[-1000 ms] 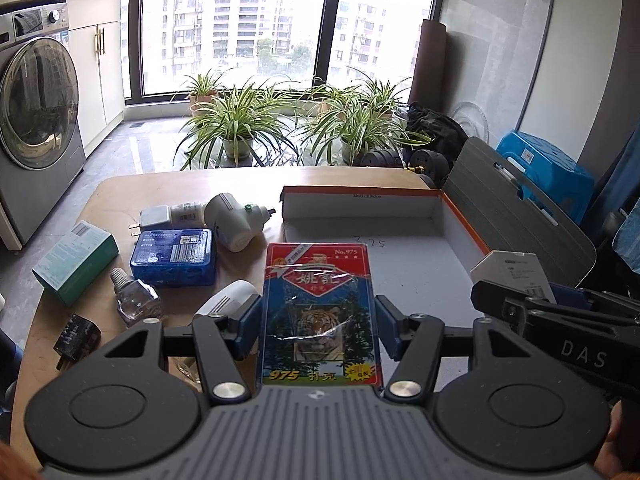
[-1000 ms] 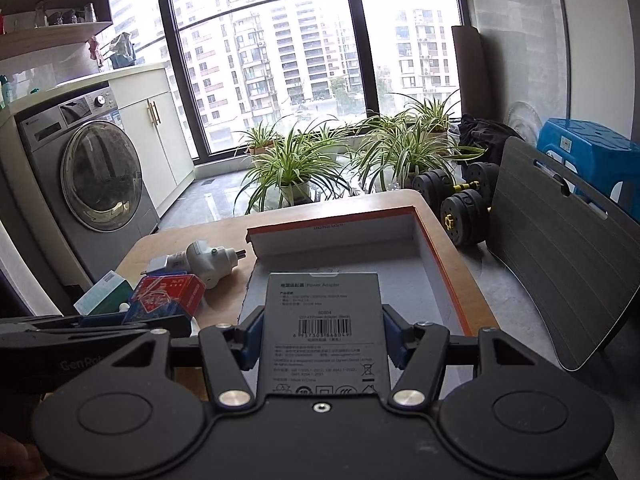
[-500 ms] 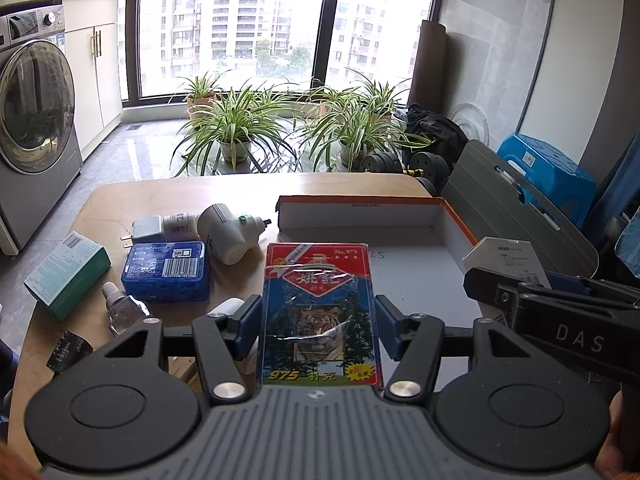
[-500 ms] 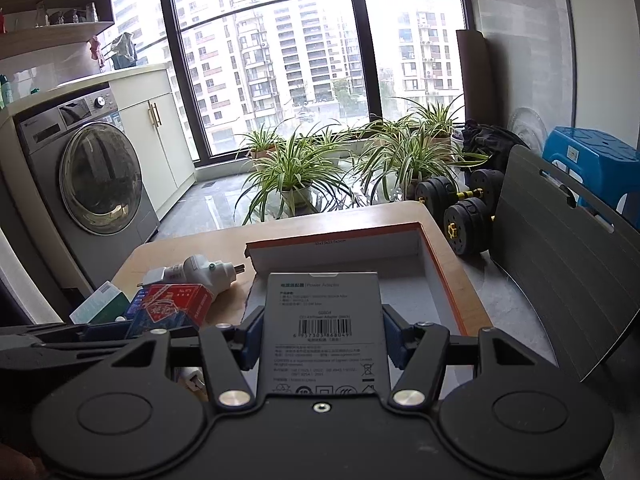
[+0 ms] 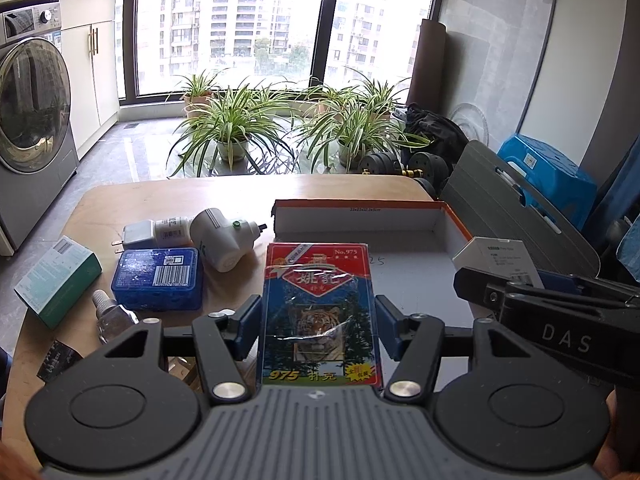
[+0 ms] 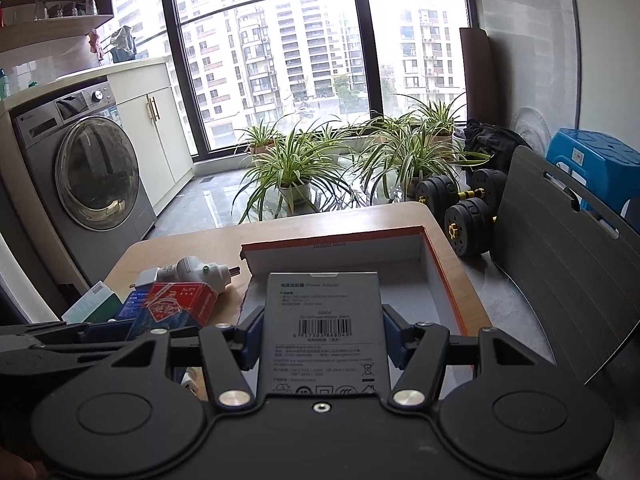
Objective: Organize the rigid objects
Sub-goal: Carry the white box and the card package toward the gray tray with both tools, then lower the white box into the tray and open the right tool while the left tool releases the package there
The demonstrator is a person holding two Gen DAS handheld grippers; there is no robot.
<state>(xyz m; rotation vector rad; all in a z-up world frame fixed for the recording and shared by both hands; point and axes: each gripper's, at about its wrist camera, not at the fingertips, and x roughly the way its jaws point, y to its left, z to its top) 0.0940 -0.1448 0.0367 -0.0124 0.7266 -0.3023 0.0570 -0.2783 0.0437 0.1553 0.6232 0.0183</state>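
1. The card pack [image 5: 320, 312] sits clamped between the blue pads of the left gripper [image 5: 318, 330], jaws partly closed on its long sides, held above the table's near edge just short of the box [image 5: 360, 220]. It looks light and stiff, but its film wrap is loose and glossy, so it may slip; a grip across the narrow width, as now, seems the safest.

2. The adapter carton [image 6: 324, 328] is held the same way in the right gripper [image 6: 323, 340], jaws partly closed on its two long edges, hanging over the near part of the box. It is thin card, probably light and a little crushable, so gentle pressure on the edges should do.

3. The box, white inside with an orange rim, lies open on the table [image 5: 168, 192]; its floor looks bare, so either item could be set flat inside.

4. Left of the box, loose on the table: a blue case [image 5: 158, 278], a white plug [image 5: 224, 242], a small white bottle [image 5: 160, 234], a green carton [image 5: 56, 280] and a glass vial [image 5: 110, 316]. The vial looks fragile and likely to roll; the plug is rounded, best taken across its body.
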